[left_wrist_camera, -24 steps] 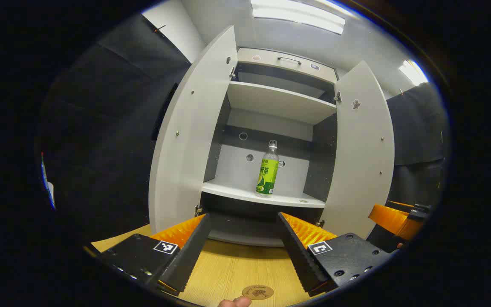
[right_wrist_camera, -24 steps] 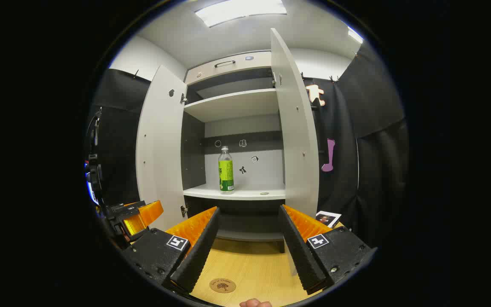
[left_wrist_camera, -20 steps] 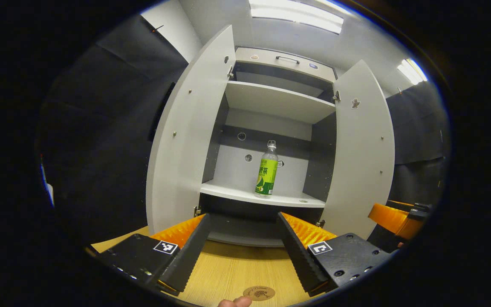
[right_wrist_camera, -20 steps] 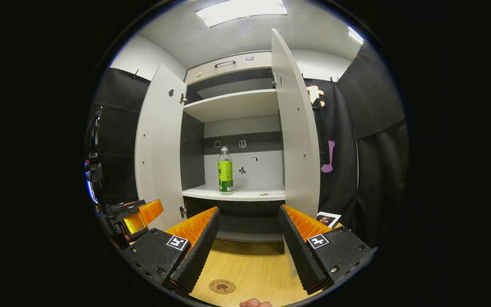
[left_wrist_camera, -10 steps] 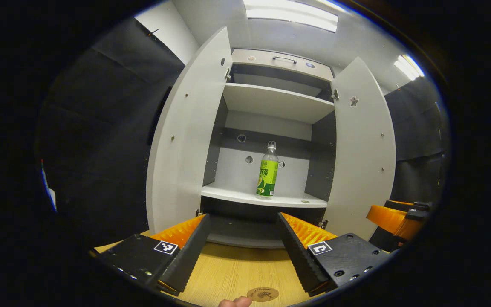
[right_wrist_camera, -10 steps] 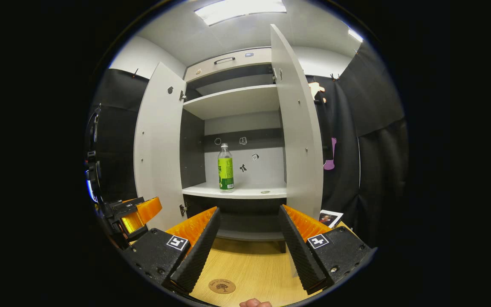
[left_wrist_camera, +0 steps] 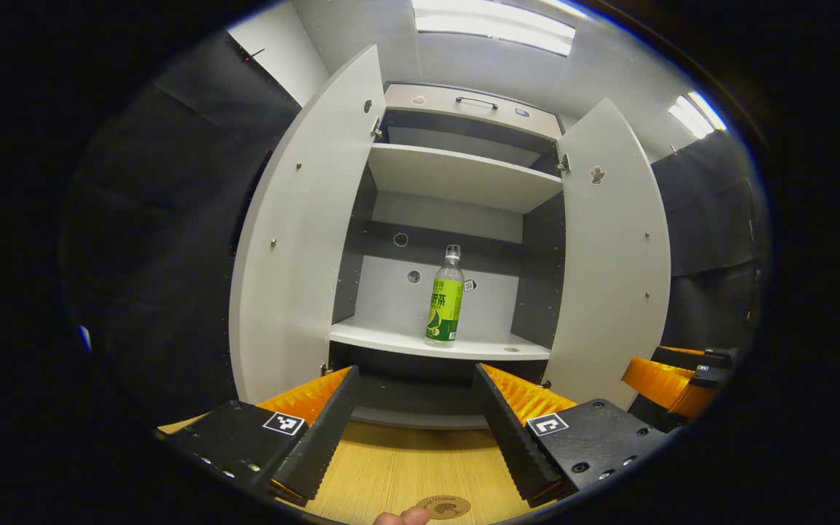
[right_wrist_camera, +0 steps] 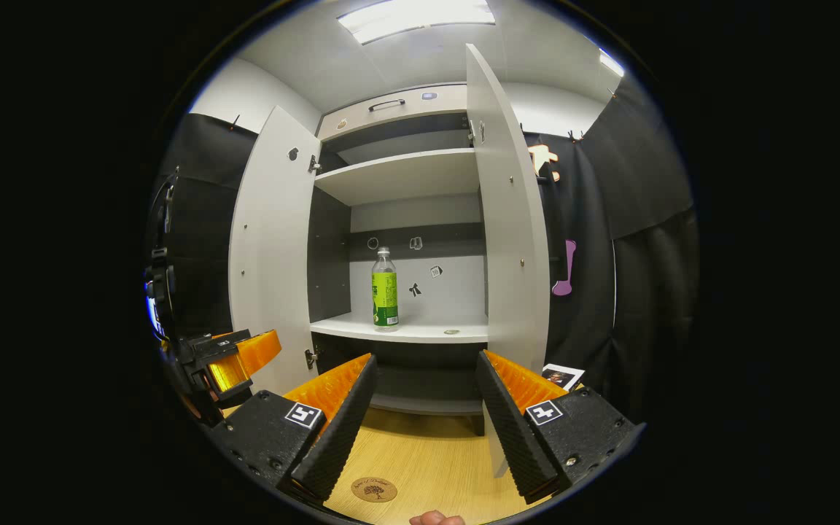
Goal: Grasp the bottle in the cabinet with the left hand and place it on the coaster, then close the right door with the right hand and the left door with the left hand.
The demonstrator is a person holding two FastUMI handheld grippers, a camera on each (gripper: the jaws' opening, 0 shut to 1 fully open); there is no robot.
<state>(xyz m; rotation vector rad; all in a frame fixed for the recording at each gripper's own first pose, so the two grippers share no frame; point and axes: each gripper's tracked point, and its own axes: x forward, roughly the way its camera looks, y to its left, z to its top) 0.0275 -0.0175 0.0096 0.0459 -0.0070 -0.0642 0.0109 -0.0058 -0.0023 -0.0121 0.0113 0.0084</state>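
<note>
Pretty plain little booth. Black cloth hangs along the side walls, with white wall showing above it. The ceiling is pale grey with long bright light panels, plus another strip off to one side. Down low there's a light wood tabletop with a visible grain. A small photo card lies on it over by the cloth.

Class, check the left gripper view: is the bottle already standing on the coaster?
No, the bottle stands on the cabinet shelf, while the coaster lies bare on the table.
</note>
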